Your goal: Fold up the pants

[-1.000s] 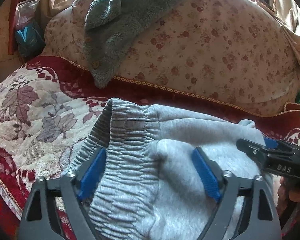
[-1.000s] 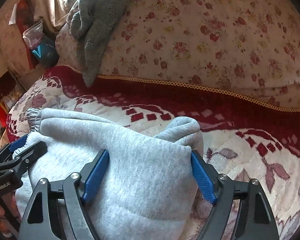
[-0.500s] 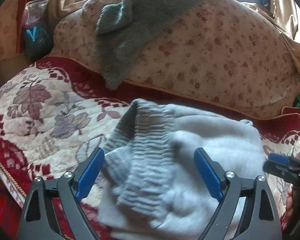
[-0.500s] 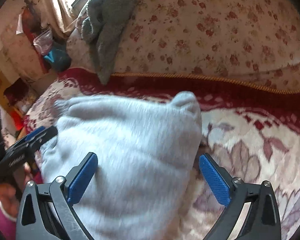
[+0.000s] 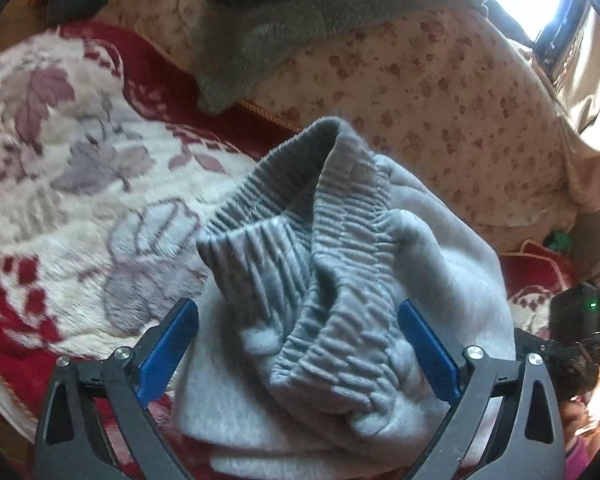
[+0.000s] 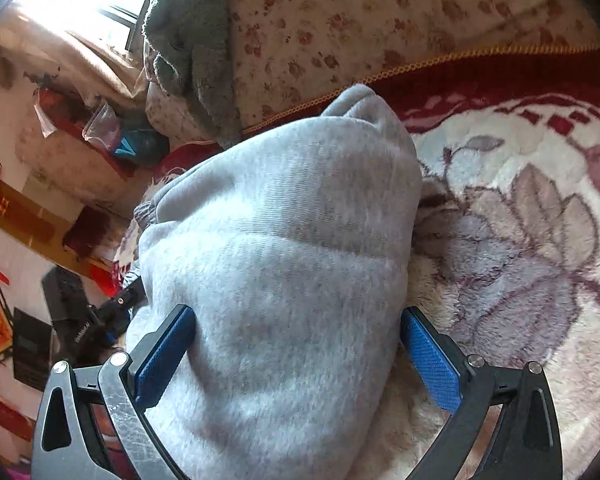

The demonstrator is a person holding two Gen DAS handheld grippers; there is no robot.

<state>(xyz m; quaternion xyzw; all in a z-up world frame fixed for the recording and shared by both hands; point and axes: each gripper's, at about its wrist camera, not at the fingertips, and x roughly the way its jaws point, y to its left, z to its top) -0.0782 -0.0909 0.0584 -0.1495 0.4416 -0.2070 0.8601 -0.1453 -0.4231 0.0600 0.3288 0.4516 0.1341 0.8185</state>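
On red-and-cream floral blanket (image 5: 72,184), near its back edge, folded grey fleece pants (image 5: 440,264) sit bundled between both spread tools: left tool (image 5: 300,354) at ribbed waistband end, right tool (image 6: 298,354) straddling opposite folded end, neither pinching.

Left gripper (image 5: 298,346): jaws spread wide, blue pads apart. Right gripper (image 6: 298,354): jaws likewise spread wide, pointing forward and down beside the left.
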